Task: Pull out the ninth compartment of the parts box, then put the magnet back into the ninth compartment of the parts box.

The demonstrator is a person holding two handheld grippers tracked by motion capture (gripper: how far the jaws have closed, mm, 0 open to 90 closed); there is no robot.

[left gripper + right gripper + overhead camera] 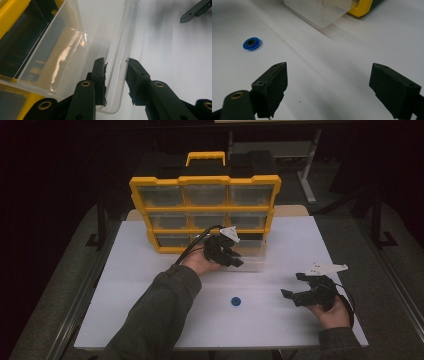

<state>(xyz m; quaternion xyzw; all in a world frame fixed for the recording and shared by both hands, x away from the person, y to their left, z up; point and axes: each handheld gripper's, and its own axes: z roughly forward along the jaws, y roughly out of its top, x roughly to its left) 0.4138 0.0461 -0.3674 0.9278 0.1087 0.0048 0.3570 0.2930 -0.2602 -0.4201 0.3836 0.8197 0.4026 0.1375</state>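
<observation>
Pads (100,75) of our left gripper (116,80) sit either side of the clear drawer's front wall — one inside, one outside. The inner pad touches the plastic; a thin gap shows at the outer one, so we can't tell if the pinch is fully made.

Clear drawer (75,50) is part-way out of the bottom row of the yellow organizer (205,210), its front end over the white table (280,320). In the high view the left gripper (227,251) is at that front wall, on the drawer (250,257).

Handling, as we judge it:
- Thin moulded plastic, looks empty, so light. Stiff enough to pull by one wall, but the wall will flex under a hard squeeze.
- Smooth and glossy, so likely slippery. The ribbed pads help; grip low on the wall, near the middle, not the top lip.
- Pull straight along the slot — an off-axis tug will likely jam it in the frame.

Right gripper (328,87) hangs above the table with jaws spread wide, holding nothing. High view puts it (302,287) well apart from the drawer. Small blue ring (251,43) lies flat on the table between the two hands, nearer the right one (236,301). It's small and flat, so likely fiddly to pick up.
</observation>
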